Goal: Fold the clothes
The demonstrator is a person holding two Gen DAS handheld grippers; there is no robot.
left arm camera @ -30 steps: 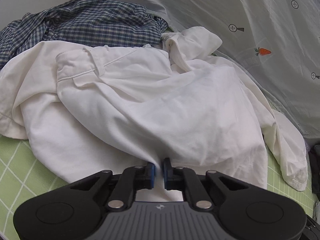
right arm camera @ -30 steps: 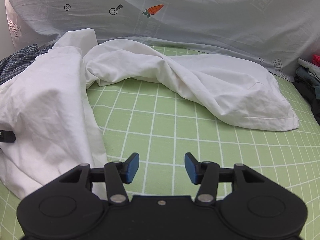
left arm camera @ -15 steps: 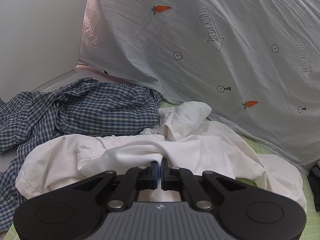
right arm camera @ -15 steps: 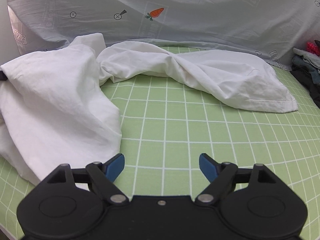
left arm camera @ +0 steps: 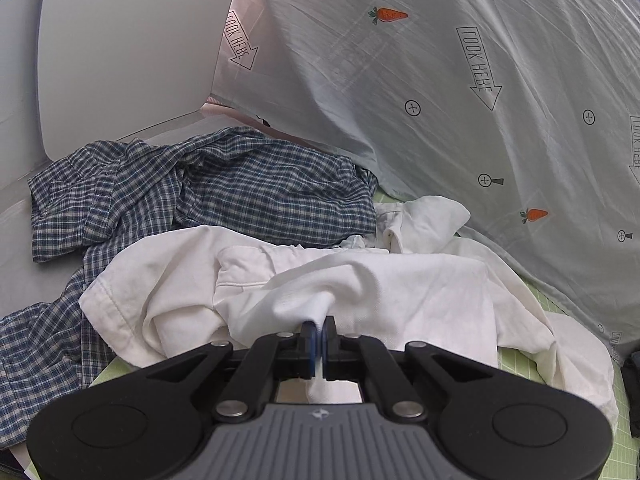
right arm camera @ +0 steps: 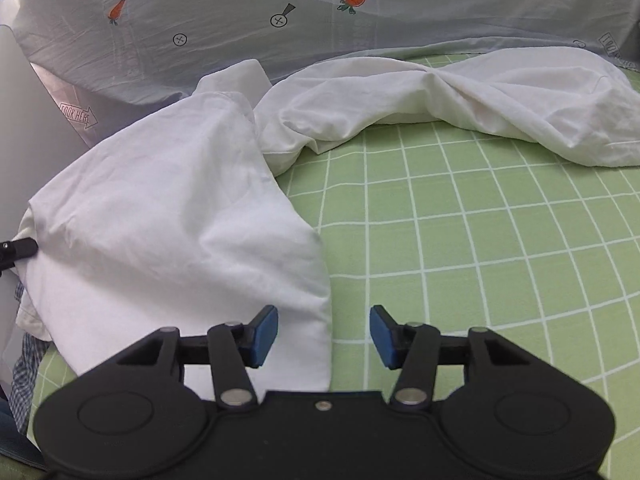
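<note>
Left gripper (left arm camera: pixel 319 326) has its blue pads pressed together on a pinch of the white garment (left arm camera: pixel 360 292), the cloth rising into a small peak right at the fingertips and hanging below them between the black arms. Ahead of that gripper the white garment spreads in rumpled folds, with a stitched hem to the front left and a collar-like piece further ahead to the right. Beyond it and to the left lies a blue checked shirt (left arm camera: pixel 224 188), crumpled, its edge tucked under the white cloth. Behind both hangs a pale sheet printed with carrots and arrows (left arm camera: pixel 460 80), which fills the upper right of the left wrist view.

Right gripper (right arm camera: pixel 323 334) stands with its blue pads wide apart and nothing between them, poised over the green gridded mat (right arm camera: pixel 480 240). The lower edge of the white garment (right arm camera: pixel 168 220) lies just ahead of its left pad, the cloth's corner reaching between the fingers' line and the mat. Further ahead and to the right, the rest of the white cloth stretches across the mat in a long twisted band toward the printed sheet. At the far left of this view a black fingertip (right arm camera: pixel 18 248) touches the white cloth where it is drawn taut
</note>
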